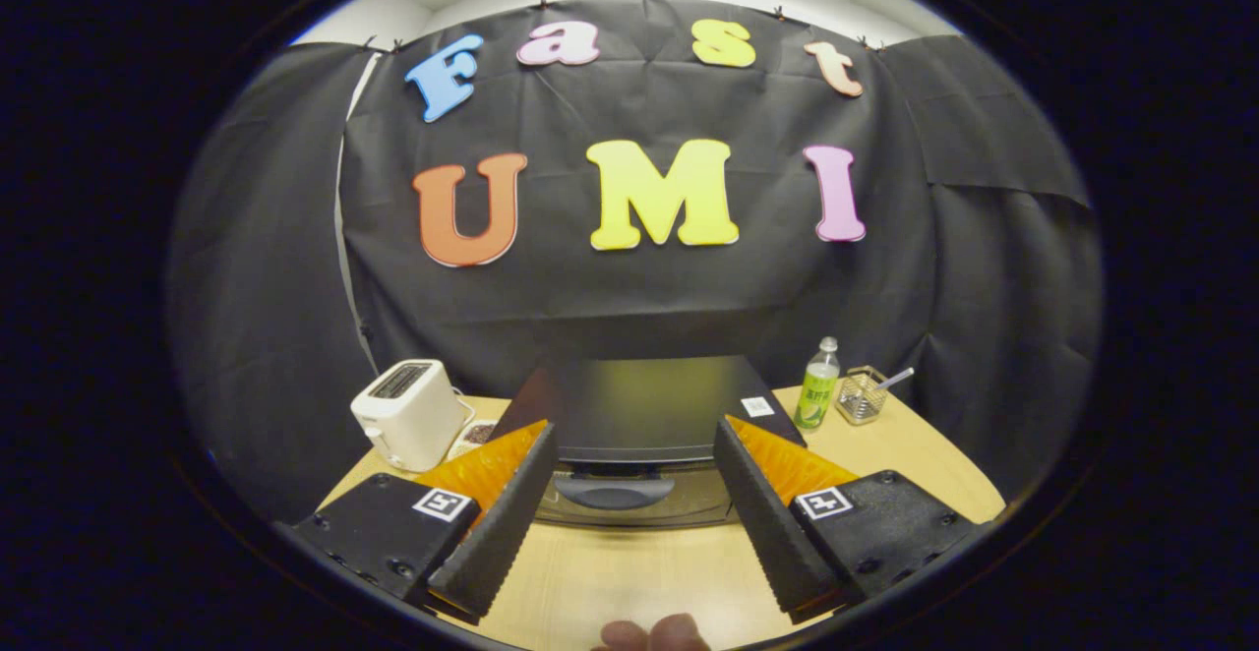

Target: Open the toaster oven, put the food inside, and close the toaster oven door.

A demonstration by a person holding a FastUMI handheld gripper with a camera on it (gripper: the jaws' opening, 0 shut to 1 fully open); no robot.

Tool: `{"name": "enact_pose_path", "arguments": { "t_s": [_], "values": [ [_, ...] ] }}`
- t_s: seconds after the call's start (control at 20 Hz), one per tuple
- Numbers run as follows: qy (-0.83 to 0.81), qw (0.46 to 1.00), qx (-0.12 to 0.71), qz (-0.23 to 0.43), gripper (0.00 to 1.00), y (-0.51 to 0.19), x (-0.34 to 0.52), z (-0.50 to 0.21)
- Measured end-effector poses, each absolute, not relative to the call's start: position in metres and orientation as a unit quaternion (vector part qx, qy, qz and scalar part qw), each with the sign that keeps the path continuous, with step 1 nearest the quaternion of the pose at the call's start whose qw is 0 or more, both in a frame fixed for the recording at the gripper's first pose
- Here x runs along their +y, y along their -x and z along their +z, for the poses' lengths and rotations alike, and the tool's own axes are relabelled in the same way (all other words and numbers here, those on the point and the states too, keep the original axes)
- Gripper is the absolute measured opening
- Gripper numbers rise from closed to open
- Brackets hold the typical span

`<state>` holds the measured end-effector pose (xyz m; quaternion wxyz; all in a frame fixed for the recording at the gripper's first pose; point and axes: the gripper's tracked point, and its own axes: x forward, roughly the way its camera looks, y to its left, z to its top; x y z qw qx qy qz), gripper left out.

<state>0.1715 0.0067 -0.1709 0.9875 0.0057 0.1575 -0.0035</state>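
Overhead, gripper [634,459] fingers wide apart, empty, above the closed toaster oven's [629,405] handle [612,487].

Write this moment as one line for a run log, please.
tool: open, empty, above the table | toaster oven: just ahead, door shut, handle between fingers | task: opening not begun

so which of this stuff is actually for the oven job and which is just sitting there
For the job:
- toaster oven, door shut, handle just ahead of the fingers
- gripper, fingers open and apart, holding nothing

Just lying about:
- white toaster
- green bottle
- small wire basket with a utensil
- table
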Motion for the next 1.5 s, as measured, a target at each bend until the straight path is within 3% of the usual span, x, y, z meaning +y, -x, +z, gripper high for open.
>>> {"name": "enact_pose_path", "arguments": {
  "t_s": [0.65, 1.05, 1.5],
  "values": [
    [-0.005, 0.967, 0.254, -0.024, 1.0, -0.248, 0.006, -0.274],
    [0.012, 0.964, 0.264, -0.017, 1.0, -0.227, 0.008, -0.28],
    [0.03, 0.946, 0.323, -0.022, 1.0, -0.136, 0.008, -0.333]
  ]
}}
